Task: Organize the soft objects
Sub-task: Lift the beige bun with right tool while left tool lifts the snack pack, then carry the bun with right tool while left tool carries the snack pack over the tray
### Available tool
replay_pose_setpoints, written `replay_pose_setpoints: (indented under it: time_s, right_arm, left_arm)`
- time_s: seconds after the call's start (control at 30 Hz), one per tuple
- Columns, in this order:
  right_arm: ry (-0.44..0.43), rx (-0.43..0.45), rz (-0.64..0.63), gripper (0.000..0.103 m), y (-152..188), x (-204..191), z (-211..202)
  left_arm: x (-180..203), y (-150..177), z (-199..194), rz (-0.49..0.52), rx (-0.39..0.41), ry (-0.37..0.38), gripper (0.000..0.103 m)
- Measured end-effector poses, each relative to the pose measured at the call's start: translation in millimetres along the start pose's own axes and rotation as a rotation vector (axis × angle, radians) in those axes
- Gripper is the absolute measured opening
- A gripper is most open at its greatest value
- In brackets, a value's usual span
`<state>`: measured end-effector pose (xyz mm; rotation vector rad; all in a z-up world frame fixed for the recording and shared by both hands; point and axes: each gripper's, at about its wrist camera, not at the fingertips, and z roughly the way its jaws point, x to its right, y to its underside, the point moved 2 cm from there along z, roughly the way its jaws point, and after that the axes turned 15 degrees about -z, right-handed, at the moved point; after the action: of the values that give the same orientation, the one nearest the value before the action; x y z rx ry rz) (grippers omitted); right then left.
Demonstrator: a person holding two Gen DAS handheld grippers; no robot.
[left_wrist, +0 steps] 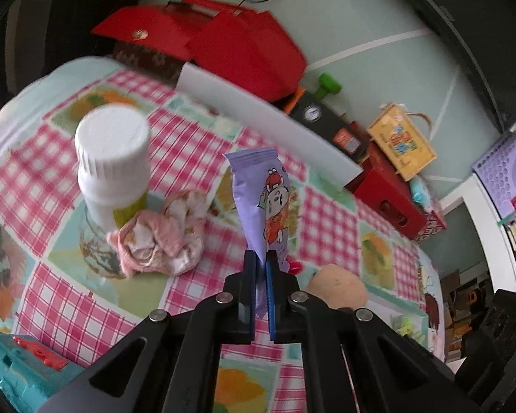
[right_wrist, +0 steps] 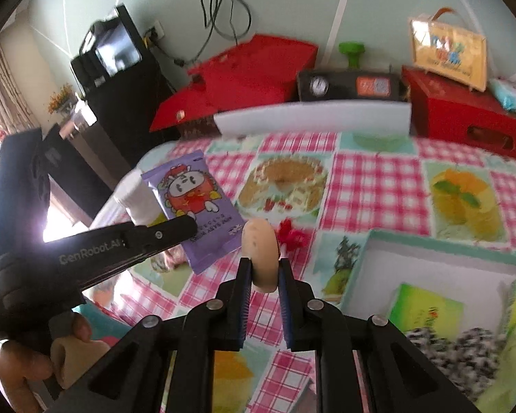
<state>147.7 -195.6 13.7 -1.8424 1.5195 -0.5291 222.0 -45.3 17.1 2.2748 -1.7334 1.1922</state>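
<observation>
Left gripper (left_wrist: 261, 258) jaws clamp purple packet (left_wrist: 261, 196); right gripper (right_wrist: 265, 268) jaws clamp beige bun (right_wrist: 261, 251), above tablecloth (right_wrist: 375, 186).

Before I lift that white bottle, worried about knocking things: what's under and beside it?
The white bottle seems to stand on a clear glass; crumpled pink cloth leans against it. The cloth hides part of the glass.

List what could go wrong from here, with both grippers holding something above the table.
1. The left gripper pinches the purple snack packet only at its bottom edge, so the tall packet may flop or slip out.
2. The right gripper squeezes the rounded beige soft object by a narrow part; it could squirt free.
3. In the right wrist view the two held items sit close together, so they may knock each other, or the white bottle just beyond.
</observation>
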Motion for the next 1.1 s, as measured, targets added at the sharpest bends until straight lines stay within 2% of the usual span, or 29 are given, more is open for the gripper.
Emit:
replay_pose_setpoints:
  time_s: [0.17,0.33,0.53,0.77,0.97,1.1]
  right_arm:
    - [0.063,0.083,0.017,0.017,-5,10,-42]
    - [0.162,0.149,0.056,0.017,-1,30,-87]
    - [0.292,0.171,0.131,0.017,16,63,-127]
    - [0.408,0.162,0.271,0.017,50,111,-165]
    - [0.448,0.129,0.381,0.017,76,145,-176]
    - [0.432,0.106,0.425,0.017,89,158,-173]
  left_arm:
    - [23,6,-21,0.062,0.026,0.054,0.005]
    - [47,15,-33,0.122,0.03,0.107,0.005]
    - [75,34,-34,0.199,0.001,0.146,0.005]
    - [113,73,-18,0.318,-0.083,0.173,0.005]
    - [145,117,1,0.421,-0.198,0.204,0.005]
    - [154,140,16,0.464,-0.259,0.185,0.005]
